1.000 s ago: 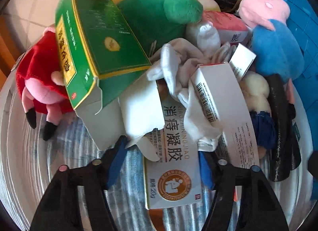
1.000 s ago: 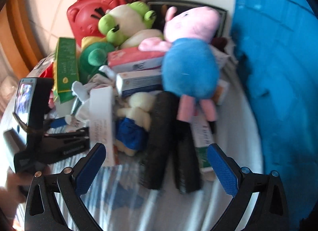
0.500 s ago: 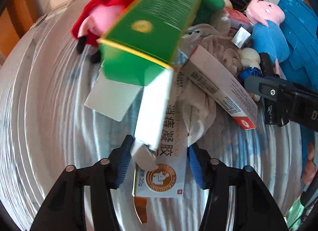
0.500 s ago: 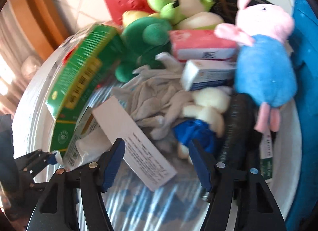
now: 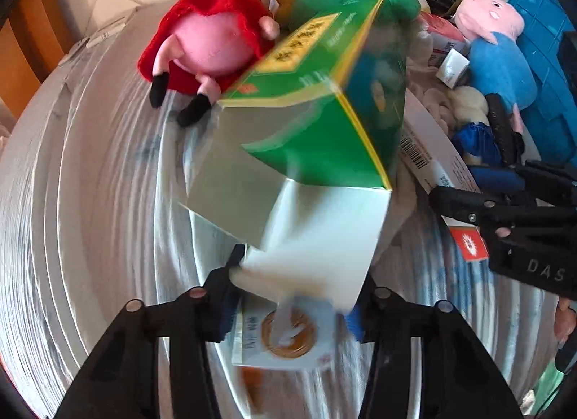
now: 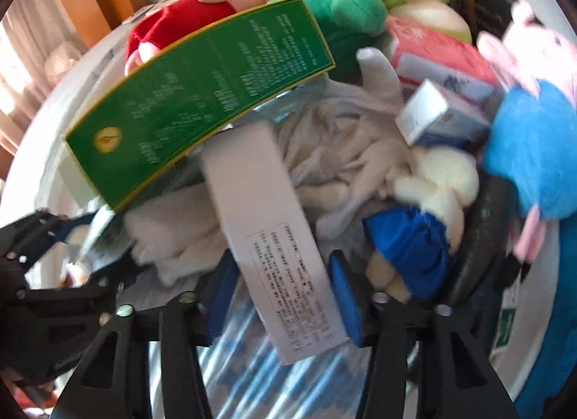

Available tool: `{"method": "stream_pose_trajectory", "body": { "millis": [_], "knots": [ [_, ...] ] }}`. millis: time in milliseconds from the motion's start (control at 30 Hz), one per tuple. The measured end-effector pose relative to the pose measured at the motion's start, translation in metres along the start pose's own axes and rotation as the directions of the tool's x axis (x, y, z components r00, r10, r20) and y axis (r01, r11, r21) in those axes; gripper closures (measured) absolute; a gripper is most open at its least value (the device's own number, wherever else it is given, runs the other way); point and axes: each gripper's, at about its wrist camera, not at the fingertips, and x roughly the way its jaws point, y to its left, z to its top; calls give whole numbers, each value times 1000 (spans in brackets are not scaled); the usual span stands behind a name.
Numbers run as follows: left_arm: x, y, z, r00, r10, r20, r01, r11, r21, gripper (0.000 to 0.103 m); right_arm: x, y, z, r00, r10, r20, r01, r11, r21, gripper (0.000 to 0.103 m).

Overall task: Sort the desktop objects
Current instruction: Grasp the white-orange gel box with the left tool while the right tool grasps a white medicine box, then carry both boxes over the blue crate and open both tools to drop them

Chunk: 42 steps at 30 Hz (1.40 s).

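My left claw point(image 5: 294, 296) grasps only the green box's point(image 5: 317, 101) white flap; my right claw point(image 6: 279, 305), released, straddles the white box point(image 6: 274, 238): the flap may tear.

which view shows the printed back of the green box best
The right wrist view: the green box lies broadside there, its text panel and leaf logo fully exposed. In the left wrist view the green box looms close above the left claw, foreshortened and blurred, showing mostly its yellow label, a corner and an open flap.

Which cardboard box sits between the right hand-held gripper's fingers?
The long white box printed with small text; the green box lies off to its left.
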Motion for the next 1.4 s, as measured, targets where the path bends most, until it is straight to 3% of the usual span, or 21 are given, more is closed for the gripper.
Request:
{"method": "stream_pose_trajectory", "body": {
  "millis": [200, 500, 600, 767, 800, 833, 867, 933, 1067, 1167, 1200, 1233, 1400],
  "knots": [
    [-26, 8, -55, 999, 12, -46, -13, 1000, -18, 57, -13, -16, -45, 997, 46, -66, -41, 996, 82, 58],
    [-66, 22, -134, 993, 57, -102, -63, 997, -53, 57, -29, -19, -104, 988, 70, -136, -57, 993, 101, 57],
    [-74, 26, -134, 991, 107, -75, -112, 992, -61, 53, -32, -19, -109, 990, 66, -122, -55, 994, 93, 47],
    [-59, 29, -124, 988, 140, -65, -145, 987, -74, 45, -31, -16, -102, 995, 19, -97, -13, 998, 59, 45],
    [-59, 30, -124, 989, 140, -45, -144, 986, -83, 46, -28, -14, -101, 995, -1, -99, 6, 999, 48, 47],
    [-60, 30, -124, 987, 156, -44, -160, 983, -87, 56, -25, -12, -100, 995, -19, -101, 22, 999, 34, 53],
    [-63, 29, -124, 985, 166, -48, -170, 982, -88, 56, -24, -10, -100, 995, -20, -101, 22, 1000, 19, 63],
    [-78, 27, -130, 985, 170, -20, -171, 980, -100, 56, -28, -4, -102, 994, -49, -93, 49, 999, -10, 63],
    [-123, 16, -144, 980, 191, 54, -186, 979, -85, 56, -58, 1, -107, 999, -28, -19, 28, 999, -17, 63],
    [-154, -28, -109, 974, 180, 141, -168, 981, -93, 56, -94, -1, -106, 998, -22, 66, 22, 1000, -8, 63],
    [-149, -38, -75, 969, 175, 176, -161, 983, -90, 56, -106, 0, -111, 995, -19, 95, 19, 1000, 0, 63],
    [-160, -45, -70, 962, 172, 212, -158, 984, -83, 56, -122, 0, -111, 990, -17, 137, 16, 1000, 10, 63],
    [-203, -106, -6, 913, 116, 392, -119, 993, -16, 56, -205, -8, -111, 937, -44, 347, 24, 998, 61, 63]
  ]
}}
